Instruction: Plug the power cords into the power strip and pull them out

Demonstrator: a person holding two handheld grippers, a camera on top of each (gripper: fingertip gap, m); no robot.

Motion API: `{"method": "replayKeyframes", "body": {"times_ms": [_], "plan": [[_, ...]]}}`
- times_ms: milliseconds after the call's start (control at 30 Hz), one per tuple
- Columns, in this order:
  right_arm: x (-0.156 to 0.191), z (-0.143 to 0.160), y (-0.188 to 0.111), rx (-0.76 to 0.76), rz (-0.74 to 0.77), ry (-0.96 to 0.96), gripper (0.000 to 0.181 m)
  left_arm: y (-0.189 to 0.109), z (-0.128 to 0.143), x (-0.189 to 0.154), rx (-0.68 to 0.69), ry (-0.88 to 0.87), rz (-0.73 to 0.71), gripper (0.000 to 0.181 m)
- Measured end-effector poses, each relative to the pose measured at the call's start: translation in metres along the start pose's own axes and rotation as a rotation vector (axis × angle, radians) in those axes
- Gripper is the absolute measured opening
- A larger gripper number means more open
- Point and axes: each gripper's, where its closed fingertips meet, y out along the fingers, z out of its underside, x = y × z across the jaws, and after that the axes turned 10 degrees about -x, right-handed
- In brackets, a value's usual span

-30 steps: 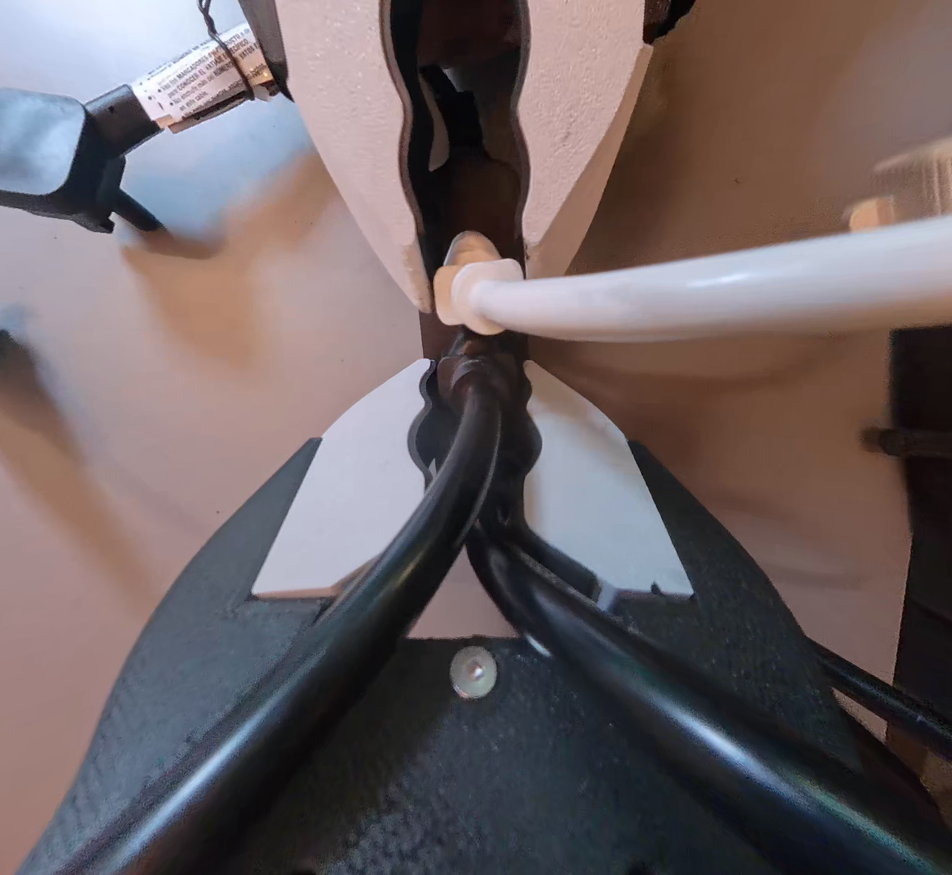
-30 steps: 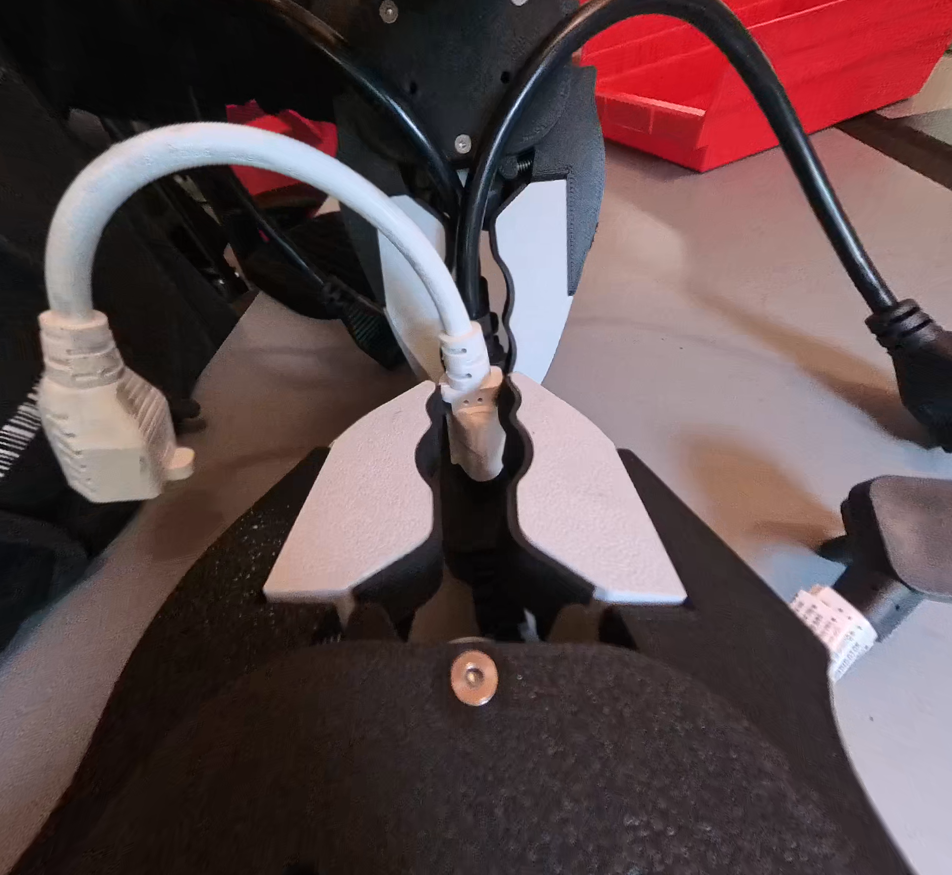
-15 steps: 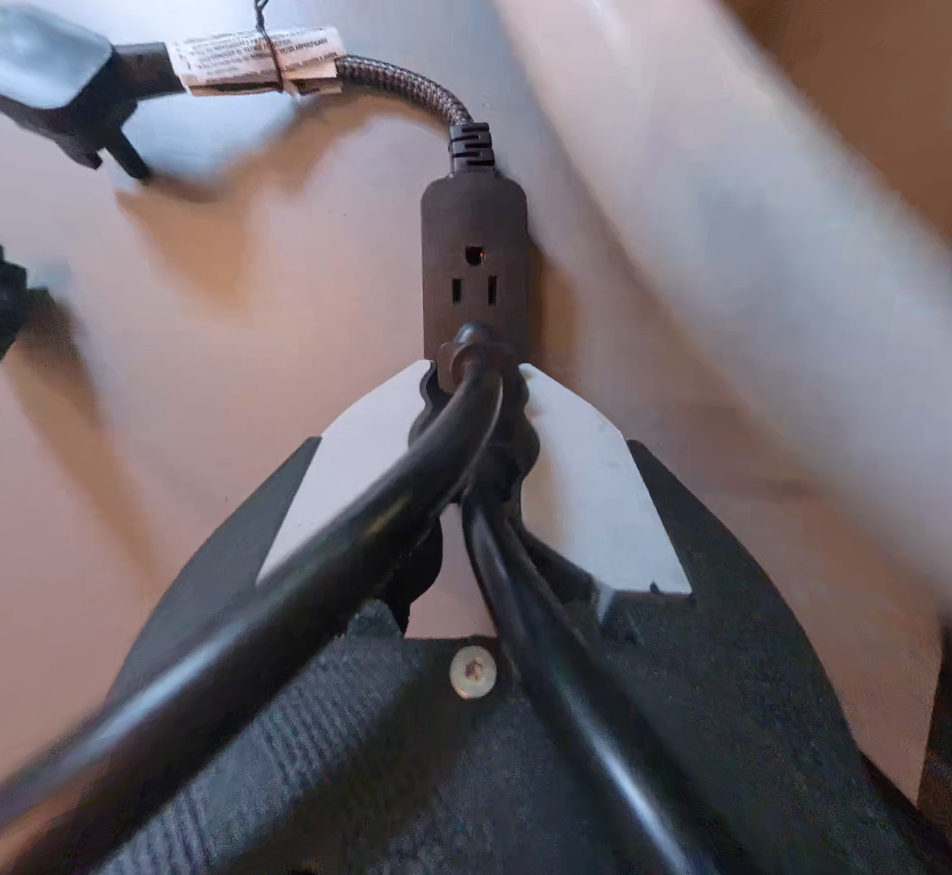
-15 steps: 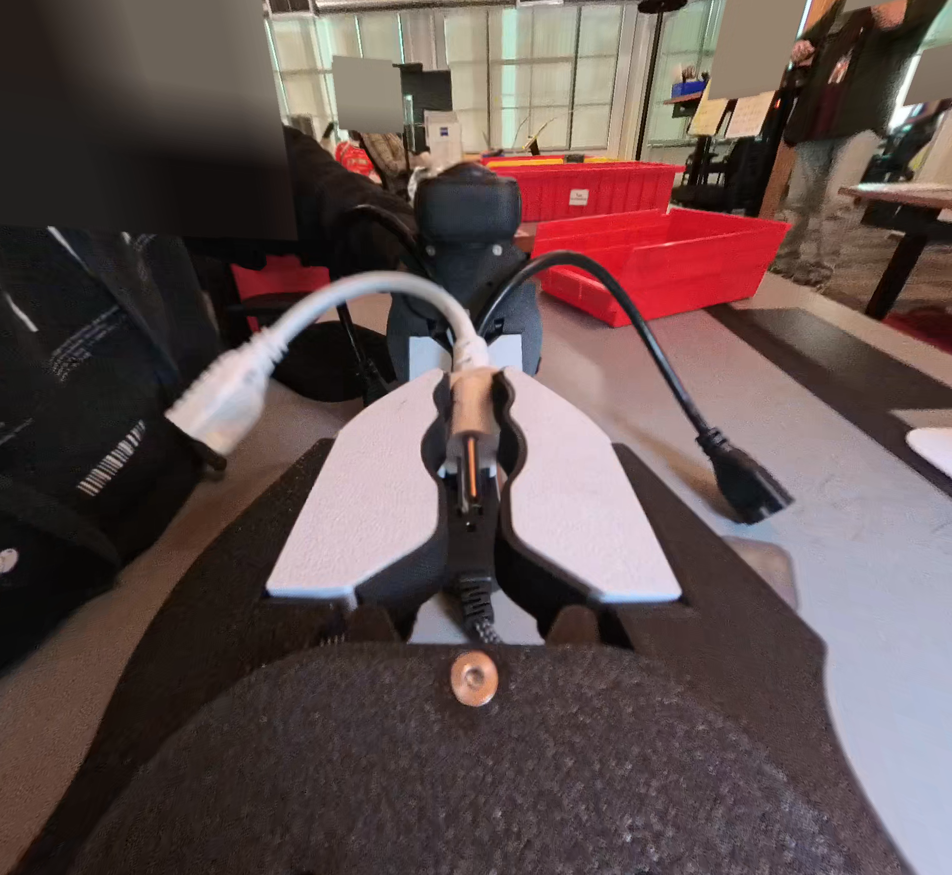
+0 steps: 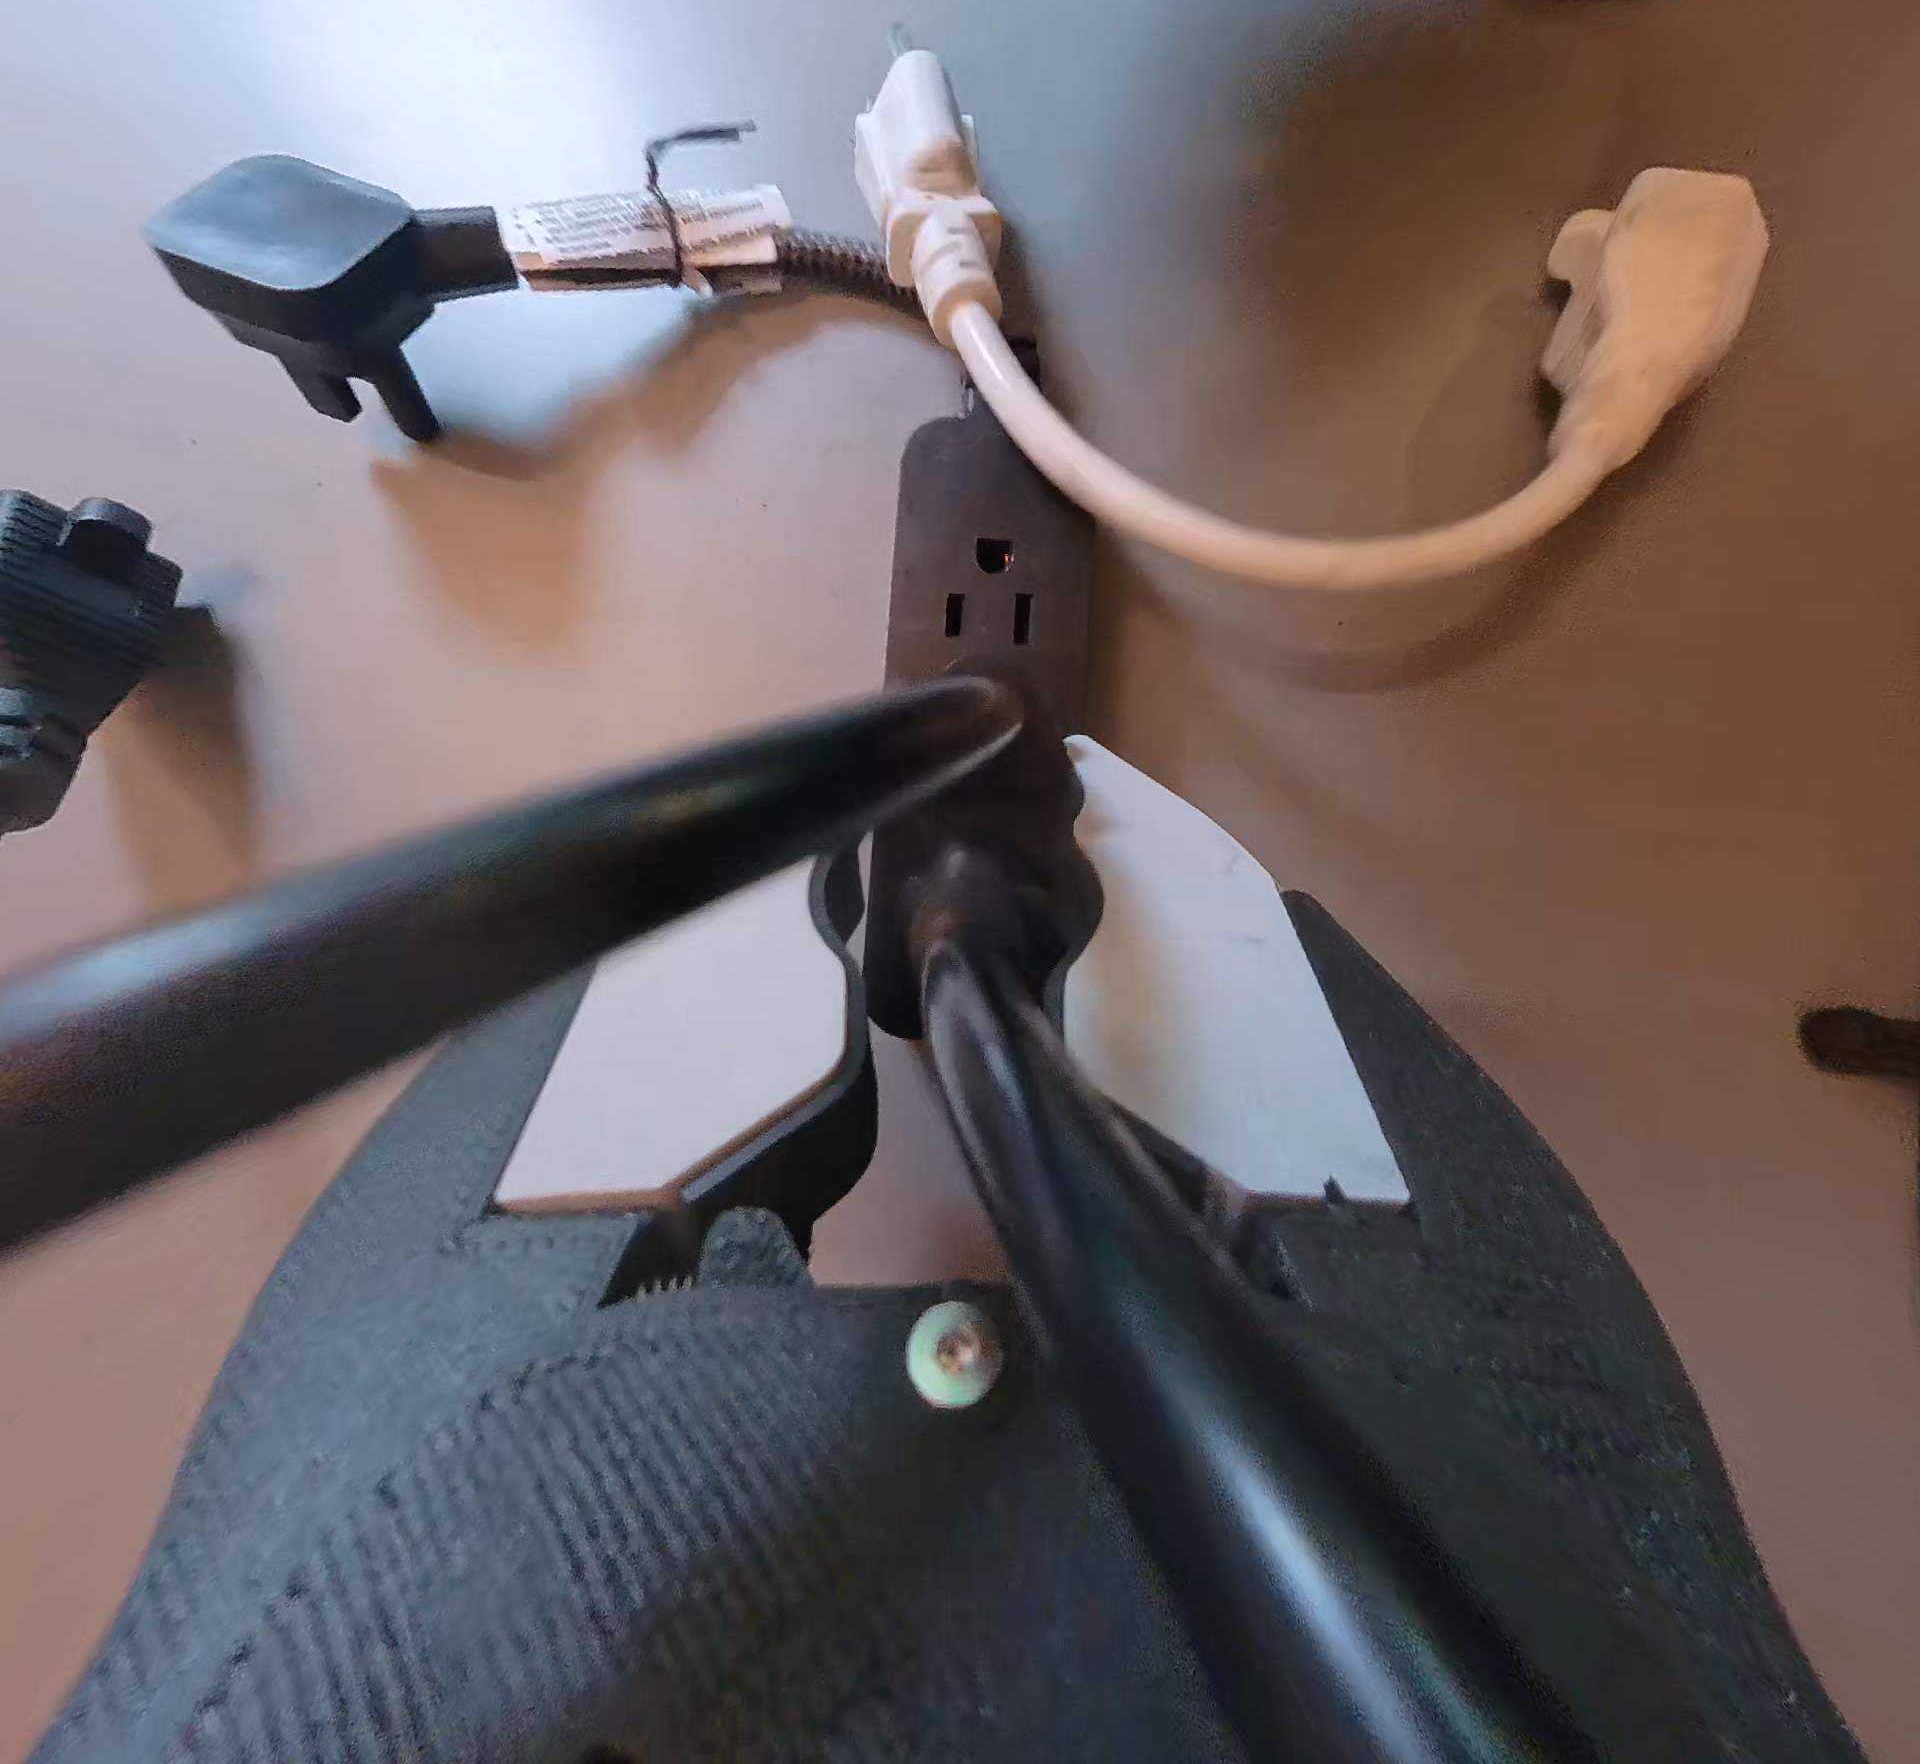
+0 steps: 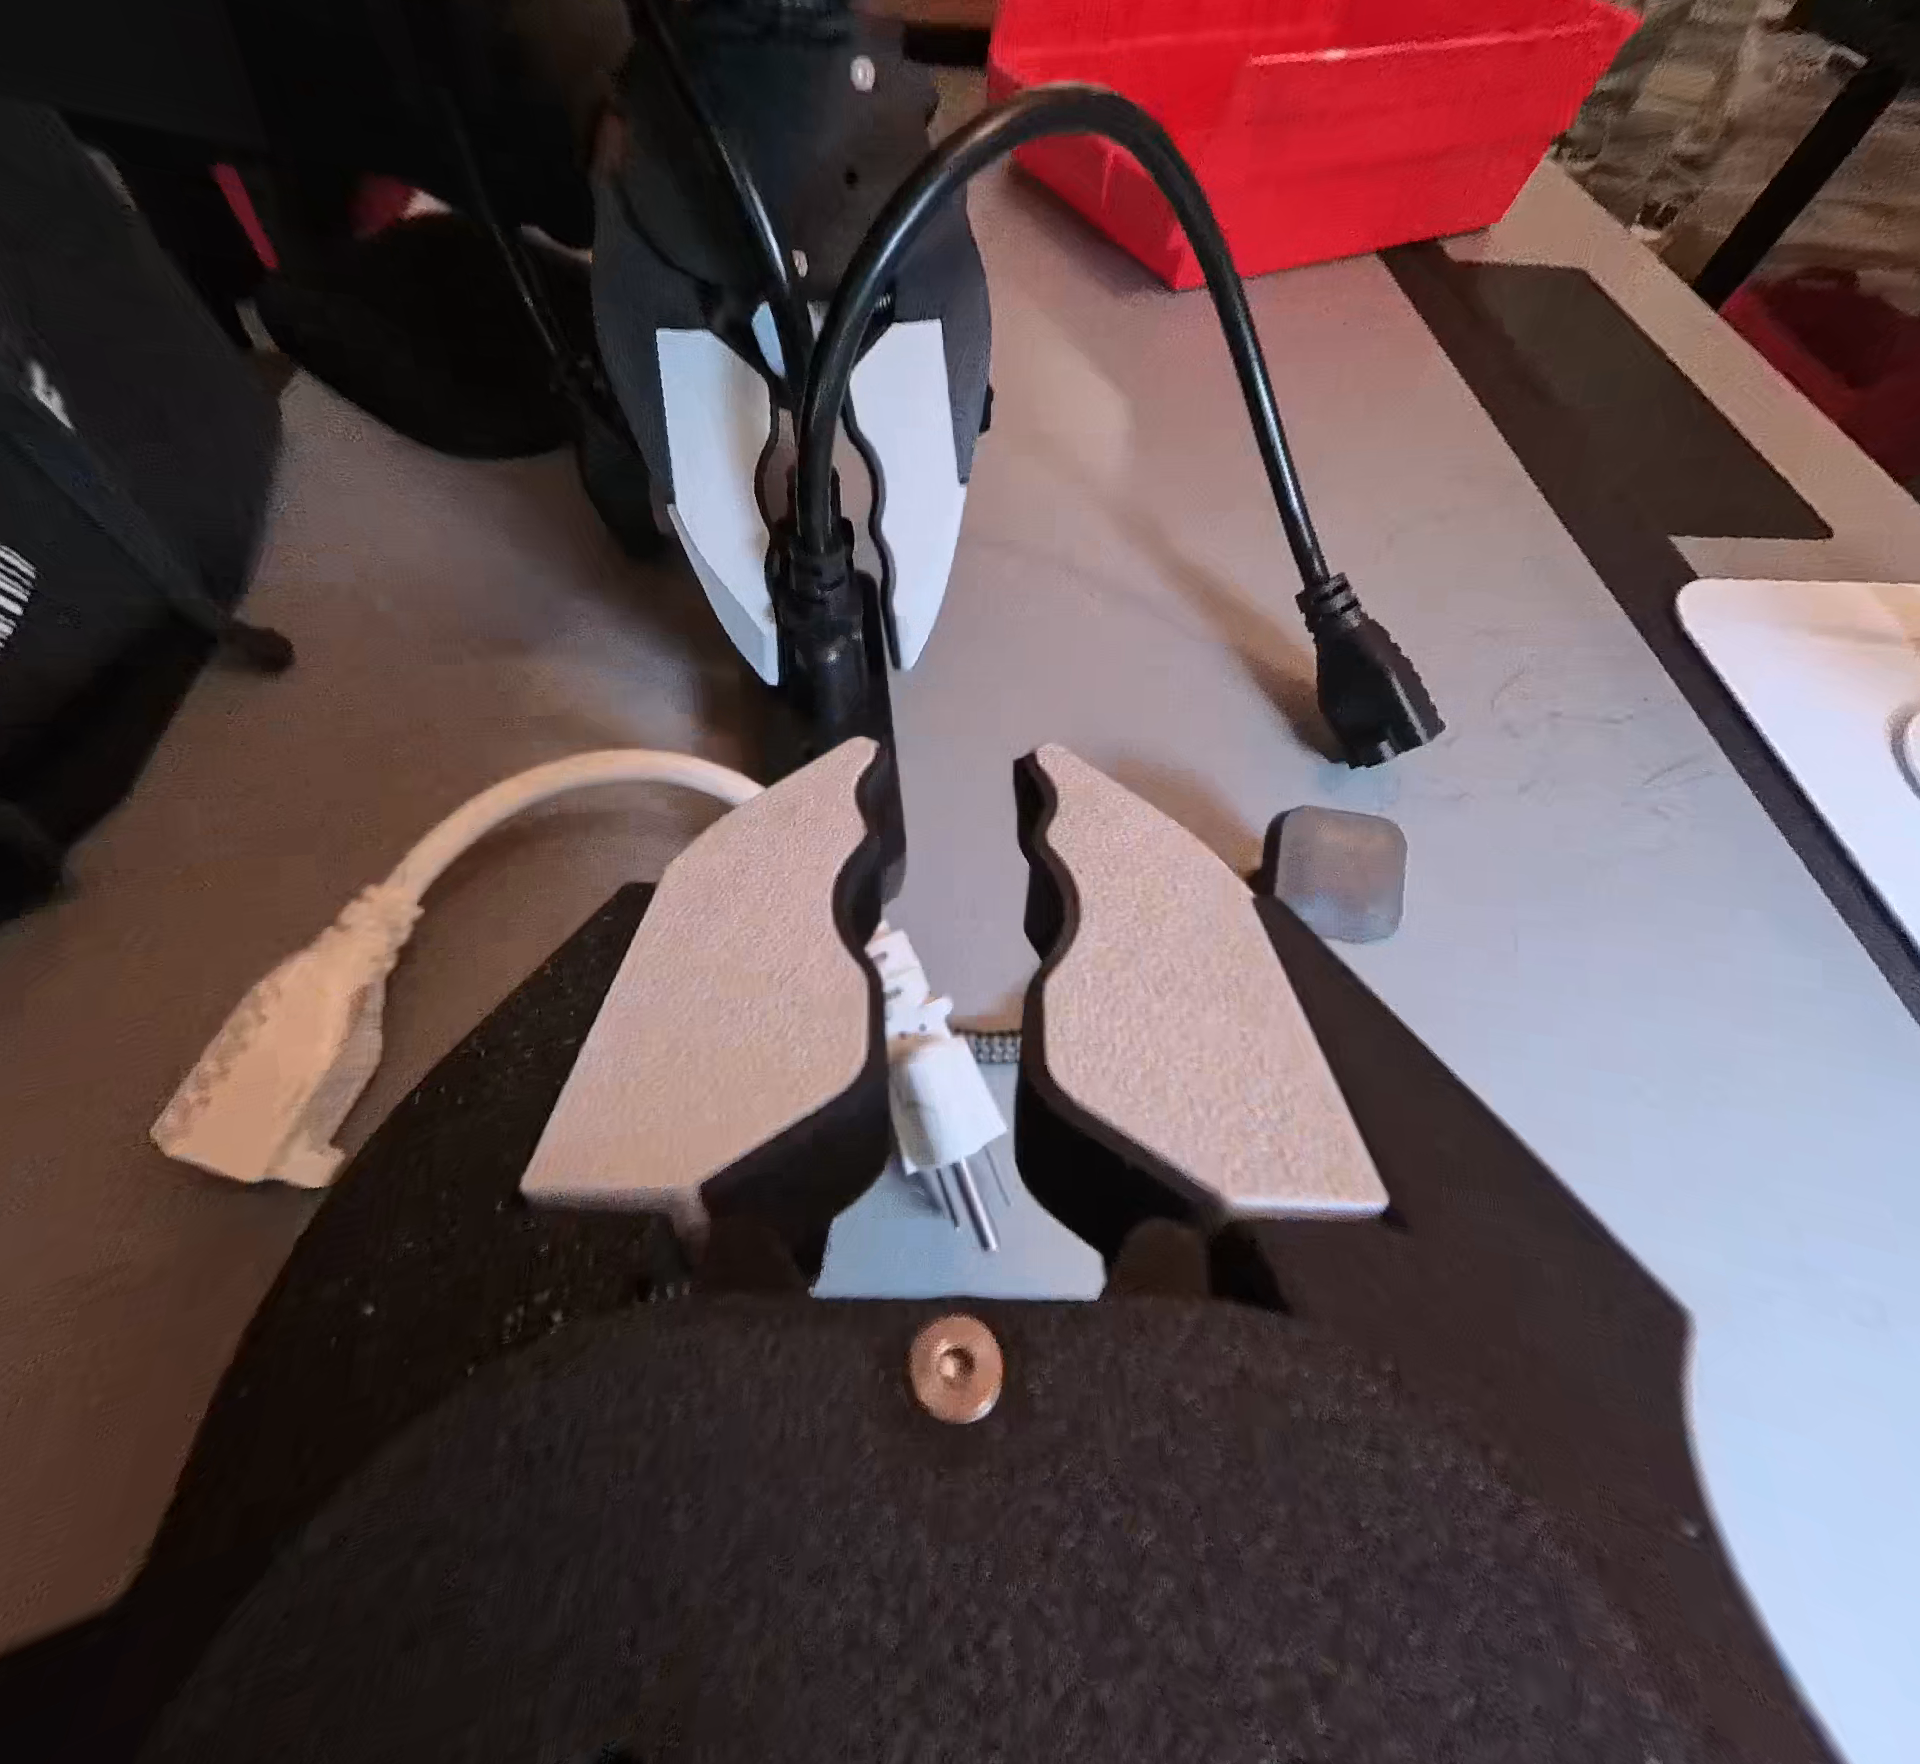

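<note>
Lying loose on the tabletop (image 6: 1195, 571), the white plug (image 6: 940, 1106) sits between the right tool's (image 6: 951, 784) parted fingers; the left tool (image 5: 971, 758) clamps the black strip (image 5: 987, 571).

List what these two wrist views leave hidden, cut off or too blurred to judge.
- Left wrist view: the near sockets of the power strip are hidden by the black plugs and the left gripper.
- Left wrist view: the near black cord is blurred and leaves the frame.
- Right wrist view: the white plug lies below the open right gripper; its cord passes behind one finger.
</note>
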Motion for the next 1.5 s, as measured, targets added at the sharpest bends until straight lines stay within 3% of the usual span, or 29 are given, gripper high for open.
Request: {"method": "replayKeyframes", "body": {"times_ms": [233, 400, 500, 600, 833, 1033, 1233, 1367, 1500], "plan": [[0.034, 0.04, 0.01, 0.406, -0.132, -0.157, 0.035, -0.008, 0.003, 0.003, -0.084, -0.018, -0.057, 0.046], [0.042, 0.064, 0.031, 0.577, -0.199, -0.299, 0.037, -0.017, 0.007, 0.002, -0.153, -0.03, -0.075, 0.041], [0.048, 0.066, 0.046, 0.586, -0.22, -0.391, 0.034, -0.024, 0.01, 0.001, -0.179, -0.021, -0.094, 0.033], [0.046, 0.065, 0.05, 0.57, -0.195, -0.509, 0.015, -0.029, 0.013, 0.005, -0.205, -0.024, -0.122, 0.032], [0.046, 0.03, 0.028, 0.395, -0.09, -0.398, 0.008, -0.034, 0.024, 0.0, -0.169, -0.024, -0.088, 0.034], [0.027, -0.023, -0.018, 0.192, 0.102, -0.266, 0.008, -0.032, 0.025, -0.003, -0.16, -0.027, -0.074, 0.032], [-0.03, -0.071, -0.104, 0.112, 0.394, -0.173, 0.008, -0.031, 0.021, -0.001, -0.201, 0.0, -0.101, 0.013], [-0.09, -0.074, -0.181, 0.2, 0.657, -0.102, 0.008, -0.031, 0.022, -0.001, -0.204, 0.004, -0.092, 0.0], [-0.153, -0.046, -0.254, 0.359, 0.871, -0.037, 0.008, -0.032, 0.023, 0.006, -0.207, 0.009, -0.126, 0.0]]}}
